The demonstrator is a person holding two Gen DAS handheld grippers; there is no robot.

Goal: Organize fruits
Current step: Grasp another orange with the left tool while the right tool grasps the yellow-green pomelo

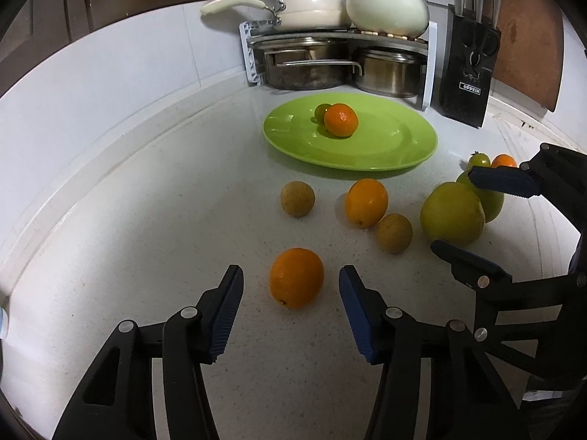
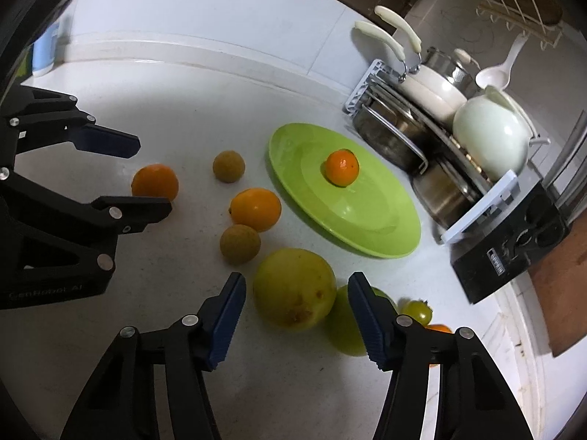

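We see a white speckled surface (image 1: pixel 146 220) carrying loose oranges (image 1: pixel 296 278) and longans (image 1: pixel 297 198) near the green plate (image 1: pixel 396 150).

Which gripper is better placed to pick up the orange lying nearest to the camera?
The left gripper: the orange already lies between its open fingers, untouched. The right gripper is around the yellow-green fruit.

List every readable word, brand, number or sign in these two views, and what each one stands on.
"OPPEIN": white label on the black knife block.
"GenRobot AI", faint: body of the left gripper in the right wrist view.
Knife block label in the right wrist view: blurred, unreadable.
Blue container at the counter's far edge: any print too small to read.
Nothing else readable.
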